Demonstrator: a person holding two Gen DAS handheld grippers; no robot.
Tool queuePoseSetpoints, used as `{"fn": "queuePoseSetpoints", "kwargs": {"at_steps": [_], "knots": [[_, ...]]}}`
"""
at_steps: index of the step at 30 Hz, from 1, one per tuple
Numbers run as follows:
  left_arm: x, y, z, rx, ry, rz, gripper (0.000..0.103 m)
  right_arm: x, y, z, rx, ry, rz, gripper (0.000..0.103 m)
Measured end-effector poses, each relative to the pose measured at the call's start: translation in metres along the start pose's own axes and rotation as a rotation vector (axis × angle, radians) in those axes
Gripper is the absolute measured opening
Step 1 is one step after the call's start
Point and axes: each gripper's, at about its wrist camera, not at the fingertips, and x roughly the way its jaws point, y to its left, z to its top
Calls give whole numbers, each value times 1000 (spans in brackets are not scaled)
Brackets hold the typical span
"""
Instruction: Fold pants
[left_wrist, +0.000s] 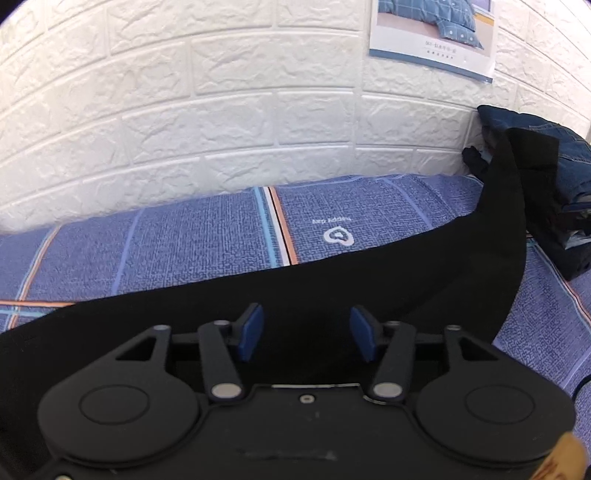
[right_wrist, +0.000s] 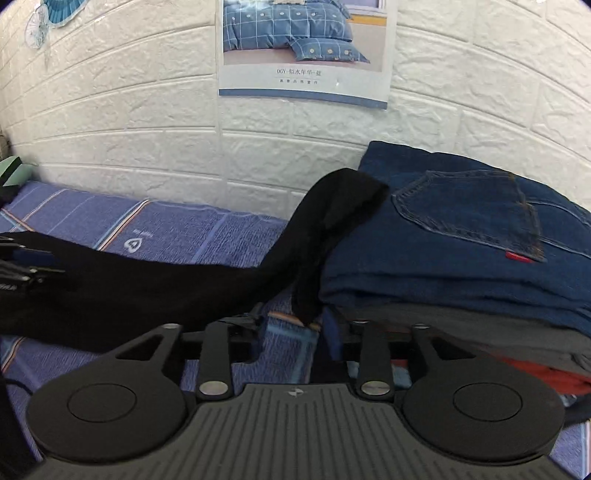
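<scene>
- Ahead of both grippers, white brick-pattern wall (left_wrist: 229, 122); a bedding poster (right_wrist: 304, 48) hangs on it straight ahead of the right gripper, up and right of the left one.
- Below the wall, blue checked bedsheet (left_wrist: 207, 236) under both grippers; small white heart logo (left_wrist: 338, 236) ahead of the left gripper.
- Black pants (left_wrist: 332, 280) lie in a long band across the sheet, under and ahead of the left gripper; far end climbs up and right onto a stack of folded clothes (right_wrist: 461, 266).
- Stack sits ahead-right of the right gripper, against the wall: dark blue jeans (right_wrist: 461, 221) on top, grey and red layers beneath.
- Left gripper (left_wrist: 307, 334): blue pads (left_wrist: 252, 332) stand apart over the black cloth, not pinching it.
- Right gripper (right_wrist: 291, 332): jaws apart, bare sheet between them; pants' drooping end hangs just ahead, seemingly untouched.
</scene>
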Motion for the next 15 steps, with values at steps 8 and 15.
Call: {"fn": "queuePoseSetpoints", "kwargs": {"at_steps": [8,15], "knots": [[8,1,-4,-9,30,3,53,33,5,8,-30,36,-89,9],[0,15,-1,-46,13,31,53,-64,-22,52,-14,-98,-69,9]]}}
